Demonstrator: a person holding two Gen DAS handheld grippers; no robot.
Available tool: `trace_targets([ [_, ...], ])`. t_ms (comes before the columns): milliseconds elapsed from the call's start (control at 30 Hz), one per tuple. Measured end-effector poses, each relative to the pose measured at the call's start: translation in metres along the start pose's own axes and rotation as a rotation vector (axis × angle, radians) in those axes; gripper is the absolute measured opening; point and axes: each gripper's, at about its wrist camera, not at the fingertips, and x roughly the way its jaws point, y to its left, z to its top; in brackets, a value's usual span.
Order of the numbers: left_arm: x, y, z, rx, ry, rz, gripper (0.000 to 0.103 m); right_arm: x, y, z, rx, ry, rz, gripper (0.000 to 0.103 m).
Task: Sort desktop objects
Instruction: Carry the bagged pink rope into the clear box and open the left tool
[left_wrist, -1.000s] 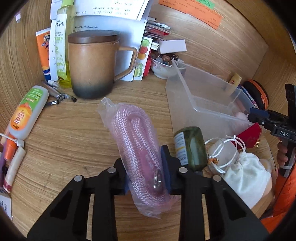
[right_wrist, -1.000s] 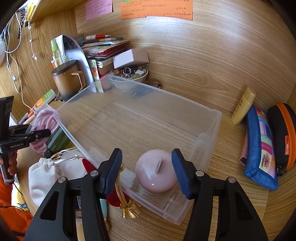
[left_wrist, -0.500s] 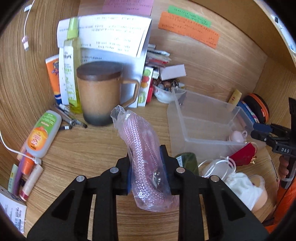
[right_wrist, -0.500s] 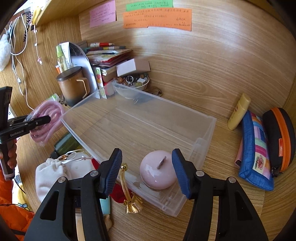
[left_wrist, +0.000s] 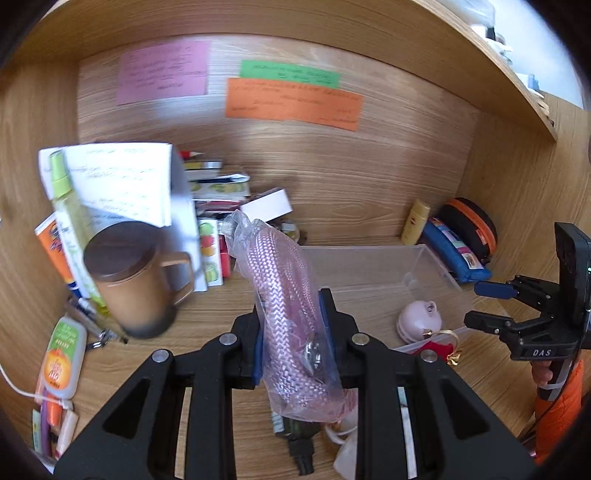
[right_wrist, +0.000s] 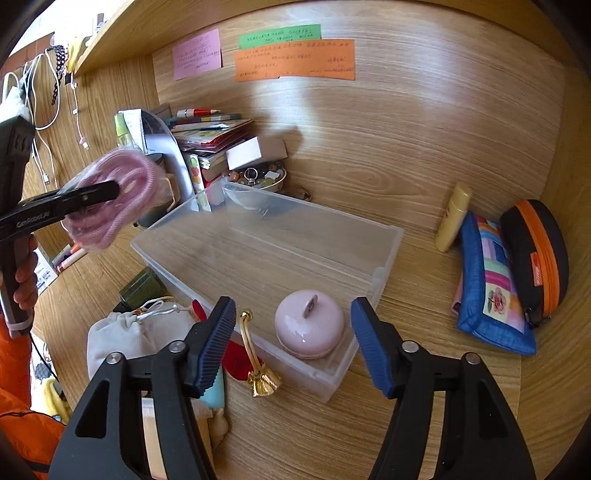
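The left tongs (left_wrist: 293, 336) are clenched on the bagged pink rope (left_wrist: 291, 314), lifted clear of the bench (right_wrist: 424, 258) beside the clear bin (right_wrist: 266, 236). To do this well, carry it over the near wall, lower it inside, then let go so the slippery film doesn't snag. The right tongs (right_wrist: 293, 343) are opening and grip nothing, above the glossy pink round case (right_wrist: 308, 328) resting in the bin's corner. The rope is braided and coiled; its bag is thin, crinkly plastic. There may be a metal clip inside, though it's hard to tell.
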Motion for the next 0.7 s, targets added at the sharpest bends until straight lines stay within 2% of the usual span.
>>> trace_targets([
  [333,0.046,-0.023,0.007,0.054,0.081,-0.068,0.025,0.0,-0.001,-0.003,0.029,-0.006,-0.004,0.063],
  [467,0.063,-0.03,0.007,0.077,0.11,-0.056,0.025,0.004,-0.001,0.001,0.036,-0.021,-0.037,0.074],
  [700,0.084,-0.031,0.005,0.082,0.171,-0.067,0.025,0.007,0.006,0.006,0.014,-0.04,-0.086,0.08],
])
